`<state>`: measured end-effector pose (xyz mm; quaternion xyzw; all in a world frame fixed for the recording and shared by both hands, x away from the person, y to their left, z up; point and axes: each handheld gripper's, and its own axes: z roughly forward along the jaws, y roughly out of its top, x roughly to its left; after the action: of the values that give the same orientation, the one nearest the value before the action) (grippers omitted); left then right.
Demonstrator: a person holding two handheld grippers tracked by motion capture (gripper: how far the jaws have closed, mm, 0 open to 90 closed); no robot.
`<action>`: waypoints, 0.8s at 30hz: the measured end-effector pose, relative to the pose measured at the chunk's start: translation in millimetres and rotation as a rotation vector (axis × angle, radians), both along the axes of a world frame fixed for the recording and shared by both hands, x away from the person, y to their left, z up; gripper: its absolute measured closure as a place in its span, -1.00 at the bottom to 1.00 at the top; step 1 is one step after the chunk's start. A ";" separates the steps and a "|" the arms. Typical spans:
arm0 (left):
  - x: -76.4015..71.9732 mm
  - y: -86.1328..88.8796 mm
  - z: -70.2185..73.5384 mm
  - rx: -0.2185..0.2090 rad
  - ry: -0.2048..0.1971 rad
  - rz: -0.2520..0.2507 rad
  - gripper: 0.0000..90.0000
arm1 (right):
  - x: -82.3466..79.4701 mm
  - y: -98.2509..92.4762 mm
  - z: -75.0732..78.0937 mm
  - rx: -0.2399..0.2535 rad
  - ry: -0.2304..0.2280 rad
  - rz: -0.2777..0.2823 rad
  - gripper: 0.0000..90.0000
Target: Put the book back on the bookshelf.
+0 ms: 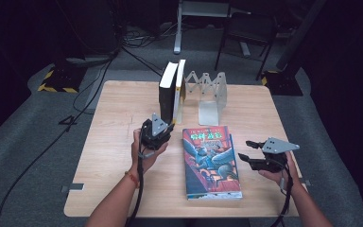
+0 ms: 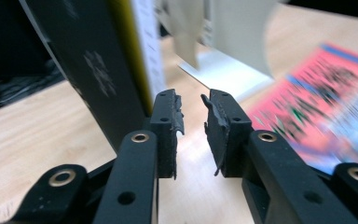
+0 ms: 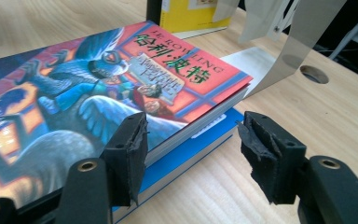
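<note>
Risk, as judged: the two upright books (image 1: 171,90) lean against the expandable metal bookend rack (image 1: 209,92) at the bench's (image 1: 118,123) far side, and the left hand-held gripper (image 1: 163,130), released and empty just beside their spines, could tip them with a nudge; the rack holds only these two. Right hand-held gripper (image 3: 191,149) is unclenched, jaws straddling the corner of the stacked flat books (image 3: 98,102) mid-bench without pressing; a lift by that corner could let the top book slide off.

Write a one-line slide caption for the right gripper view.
Right gripper, jaws open, beside two stacked books on the wooden table.
</note>
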<state>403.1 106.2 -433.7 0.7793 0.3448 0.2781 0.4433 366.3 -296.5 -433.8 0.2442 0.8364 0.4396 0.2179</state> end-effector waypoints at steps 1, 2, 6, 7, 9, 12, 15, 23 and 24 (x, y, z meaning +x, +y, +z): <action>-4.3 1.8 -1.3 0.006 0.010 -0.021 0.59 | 0.0 0.0 0.0 0.000 0.000 0.000 -0.07; -11.2 4.6 -3.8 0.017 0.028 -0.053 0.56 | -2.2 -1.3 0.0 -0.002 0.005 0.002 -0.08; -36.6 10.9 -17.0 0.077 0.094 -0.161 0.52 | -15.9 -10.8 -2.1 -0.003 0.050 0.037 -0.08; -41.7 11.8 -20.1 0.097 0.110 -0.186 0.48 | -19.1 -12.0 -2.5 -0.009 0.057 0.042 -0.09; -53.7 15.2 -26.5 0.127 0.128 -0.212 0.42 | -25.5 -14.4 -2.6 -0.005 0.071 0.062 -0.10; -63.4 19.0 -31.5 0.141 0.152 -0.234 0.34 | -32.9 -15.7 -1.7 0.007 0.097 0.082 -0.10; -77.7 26.8 -39.9 0.156 0.184 -0.258 0.25 | -44.2 -13.5 -1.5 -0.001 0.129 0.111 -0.11; -93.3 41.1 -55.7 0.177 0.269 -0.335 0.02 | -68.3 5.5 -9.8 -0.133 0.191 0.199 -0.15; -92.6 42.7 -56.7 0.174 0.273 -0.343 0.02 | -69.6 7.3 -10.0 -0.154 0.189 0.205 -0.15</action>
<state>310.5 148.9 -490.4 0.8921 0.2389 0.1196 0.3644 296.6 -289.1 -443.8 0.1802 0.9049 0.3694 0.1104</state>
